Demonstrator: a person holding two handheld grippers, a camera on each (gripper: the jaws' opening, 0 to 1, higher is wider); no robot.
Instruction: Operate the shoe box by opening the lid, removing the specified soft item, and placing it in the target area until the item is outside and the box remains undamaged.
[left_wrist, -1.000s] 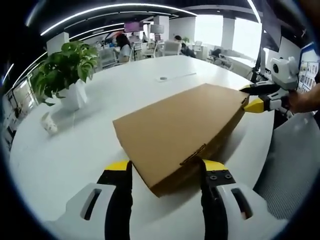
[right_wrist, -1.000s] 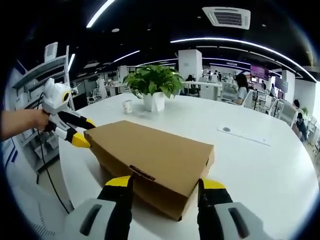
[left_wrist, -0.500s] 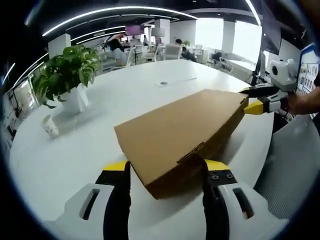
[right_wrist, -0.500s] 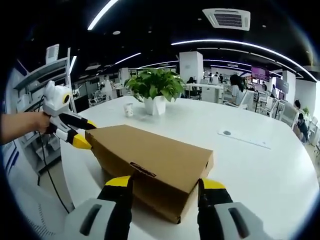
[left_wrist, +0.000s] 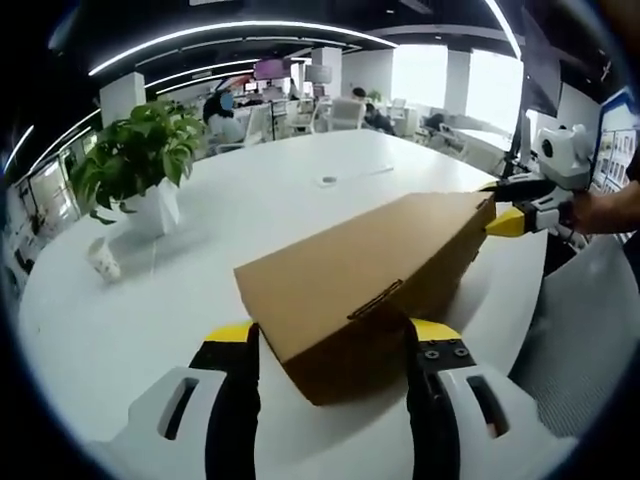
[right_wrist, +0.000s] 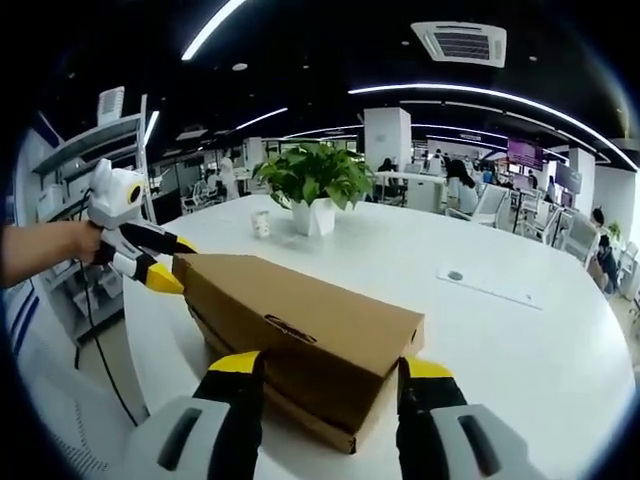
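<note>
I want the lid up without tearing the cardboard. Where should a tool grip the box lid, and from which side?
Probably the lid's front lip beside the tuck tab, coming from the right tool's end: there the lid edge already stands a little off the box, and the tab marks the opening side.

The shoe box (left_wrist: 365, 275) is seen to be made of plain brown cardboard, matt and smooth, with a slotted tab cut into its lid edge. The round table (right_wrist: 520, 330) is finished in a smooth white surface with a soft sheen in which the ceiling lights are faintly reflected. The left gripper (left_wrist: 330, 345) and right gripper (right_wrist: 325, 375) are shown with glossy white plastic shells, black jaws and yellow tips, and the plant pot (right_wrist: 308, 212) looks like smooth glazed white.
</note>
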